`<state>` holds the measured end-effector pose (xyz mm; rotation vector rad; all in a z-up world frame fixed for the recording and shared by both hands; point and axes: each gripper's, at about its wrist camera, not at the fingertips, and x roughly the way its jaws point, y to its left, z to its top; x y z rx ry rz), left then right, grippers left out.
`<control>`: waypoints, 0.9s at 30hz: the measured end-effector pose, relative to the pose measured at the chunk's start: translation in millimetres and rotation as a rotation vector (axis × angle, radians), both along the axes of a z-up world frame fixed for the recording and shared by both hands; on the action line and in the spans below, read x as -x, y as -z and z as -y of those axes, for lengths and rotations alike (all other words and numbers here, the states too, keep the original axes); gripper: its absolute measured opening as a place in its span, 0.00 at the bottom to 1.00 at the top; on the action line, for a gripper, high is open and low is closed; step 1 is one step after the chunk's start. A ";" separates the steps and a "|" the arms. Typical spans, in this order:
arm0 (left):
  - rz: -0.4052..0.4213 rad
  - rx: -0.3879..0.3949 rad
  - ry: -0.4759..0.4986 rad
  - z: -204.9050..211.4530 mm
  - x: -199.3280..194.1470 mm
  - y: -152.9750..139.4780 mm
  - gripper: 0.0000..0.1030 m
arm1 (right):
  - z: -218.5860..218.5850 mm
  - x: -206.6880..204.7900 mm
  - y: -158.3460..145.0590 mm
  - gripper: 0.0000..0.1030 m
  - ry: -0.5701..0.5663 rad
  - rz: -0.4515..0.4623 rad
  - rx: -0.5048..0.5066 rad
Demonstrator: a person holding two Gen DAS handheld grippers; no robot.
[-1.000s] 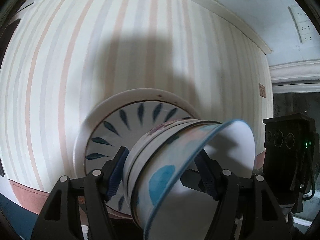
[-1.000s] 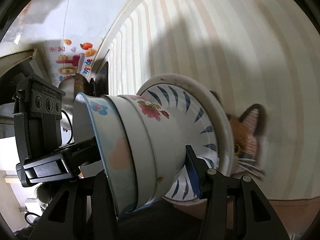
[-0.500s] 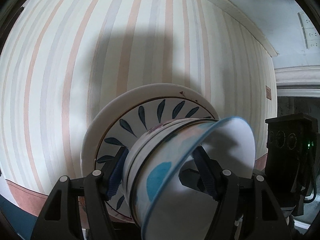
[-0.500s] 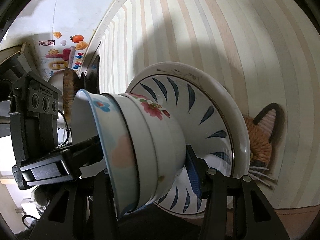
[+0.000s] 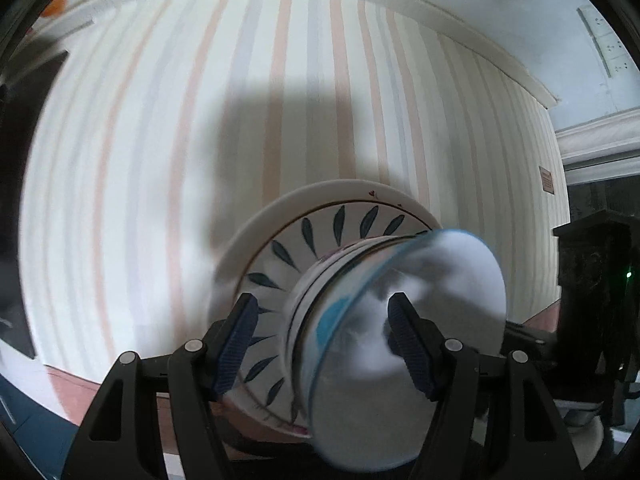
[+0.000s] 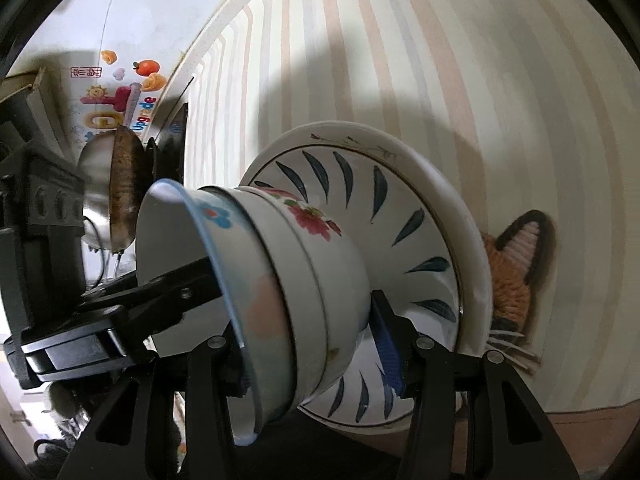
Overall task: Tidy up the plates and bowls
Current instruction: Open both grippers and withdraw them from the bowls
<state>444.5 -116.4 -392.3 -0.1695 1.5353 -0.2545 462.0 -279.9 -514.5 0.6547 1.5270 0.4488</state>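
Here, nested glossy ceramic bowls (image 6: 280,280), round and smooth, seated in a wide plate (image 6: 420,208) painted with dark leaf strokes, the whole stack tilted above a pastel-striped tablecloth (image 6: 440,60). Clamped from both sides: left gripper (image 5: 320,336) closed over the bowls, one ribbed blue pad inside the top bowl; right gripper (image 6: 312,344) likewise gripping the stack. Beside the plate, a woolly fox-face mat (image 6: 516,272).

Two nested bowls (image 6: 280,280), one plate (image 6: 400,208), two tools (image 6: 312,344)
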 end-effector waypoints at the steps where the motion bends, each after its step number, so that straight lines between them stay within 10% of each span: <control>1: 0.013 -0.013 -0.001 -2.0 2.4 -4.3 0.64 | 0.8 1.5 -4.3 0.51 -0.002 0.011 0.015; 7: 0.113 -0.078 0.002 -13.1 20.2 -37.3 0.66 | 6.7 13.1 -45.1 0.56 0.015 0.090 0.129; 11: 0.212 -0.146 0.001 -17.3 32.5 -61.4 0.91 | 6.4 27.4 -81.3 0.84 0.031 0.183 0.240; 27: 0.464 -0.177 0.002 -27.5 100.1 -145.8 0.95 | -9.3 106.5 -218.7 0.95 0.197 0.494 0.553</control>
